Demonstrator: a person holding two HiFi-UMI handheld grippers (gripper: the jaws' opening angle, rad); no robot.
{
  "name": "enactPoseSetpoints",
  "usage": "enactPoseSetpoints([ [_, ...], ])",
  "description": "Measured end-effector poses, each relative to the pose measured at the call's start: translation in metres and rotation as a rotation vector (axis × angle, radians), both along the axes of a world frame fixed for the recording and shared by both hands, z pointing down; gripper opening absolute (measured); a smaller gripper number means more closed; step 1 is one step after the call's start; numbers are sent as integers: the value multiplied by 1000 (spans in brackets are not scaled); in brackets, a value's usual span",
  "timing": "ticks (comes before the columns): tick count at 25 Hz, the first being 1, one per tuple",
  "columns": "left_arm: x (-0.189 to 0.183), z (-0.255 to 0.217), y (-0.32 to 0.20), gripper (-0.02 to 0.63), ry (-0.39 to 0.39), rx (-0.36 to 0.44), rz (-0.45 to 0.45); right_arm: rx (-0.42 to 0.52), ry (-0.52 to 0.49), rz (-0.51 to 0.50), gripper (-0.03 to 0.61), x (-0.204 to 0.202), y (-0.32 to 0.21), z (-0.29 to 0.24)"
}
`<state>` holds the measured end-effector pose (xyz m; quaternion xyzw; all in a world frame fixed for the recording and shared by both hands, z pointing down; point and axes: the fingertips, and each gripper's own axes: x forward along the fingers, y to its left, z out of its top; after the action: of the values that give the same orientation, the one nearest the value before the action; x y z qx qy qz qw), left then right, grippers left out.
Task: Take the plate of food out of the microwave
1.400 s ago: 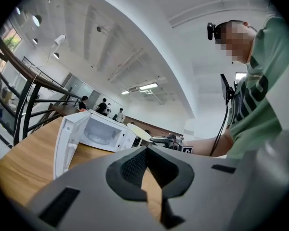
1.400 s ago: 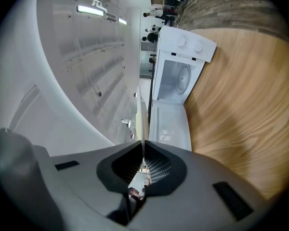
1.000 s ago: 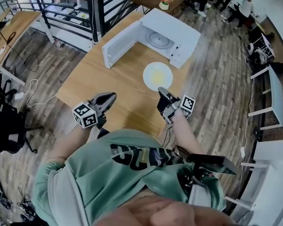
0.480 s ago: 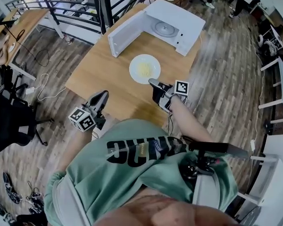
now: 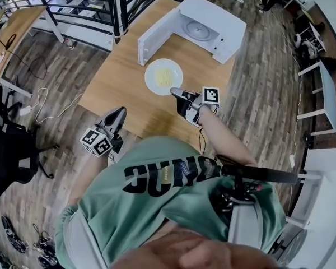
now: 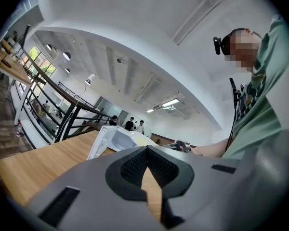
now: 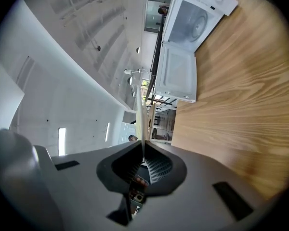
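Note:
A white plate [image 5: 163, 76] with yellow food sits over the wooden table [image 5: 115, 80], in front of the white microwave [image 5: 214, 30], whose door [image 5: 155, 36] hangs open. My right gripper [image 5: 177, 92] is shut on the plate's near rim. In the right gripper view the plate [image 7: 143, 121] shows edge-on as a thin pale line running out from between the closed pads of the right gripper [image 7: 143, 150]. I cannot tell whether the plate rests on the table. My left gripper [image 5: 117, 116] hangs at the table's near edge, shut and holding nothing; the left gripper view shows the left gripper [image 6: 147, 150] with its tips meeting.
The microwave [image 7: 196, 19] has its cavity bare with the glass turntable showing. A black railing [image 5: 84, 4] runs behind the table's far left. Another desk [image 5: 14, 29] stands at left, cables on the floor [image 5: 42, 102]. People stand in the far background.
The right gripper has carried the plate further from the microwave, leftward across the table. The left gripper has stayed by the near edge.

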<state>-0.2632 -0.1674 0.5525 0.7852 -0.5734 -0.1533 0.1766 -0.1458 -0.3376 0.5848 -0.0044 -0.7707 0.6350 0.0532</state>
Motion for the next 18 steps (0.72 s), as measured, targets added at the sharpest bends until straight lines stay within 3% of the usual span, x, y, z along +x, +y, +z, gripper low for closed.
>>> enactPoseSetpoints([
  [6,-46,23,4,-6,7,-48,-1,-27,73,-29,18,-47,4,32],
  [18,-112,49,36,-6,26,-125,-191,-53,228,-234,18,-160,1,134],
])
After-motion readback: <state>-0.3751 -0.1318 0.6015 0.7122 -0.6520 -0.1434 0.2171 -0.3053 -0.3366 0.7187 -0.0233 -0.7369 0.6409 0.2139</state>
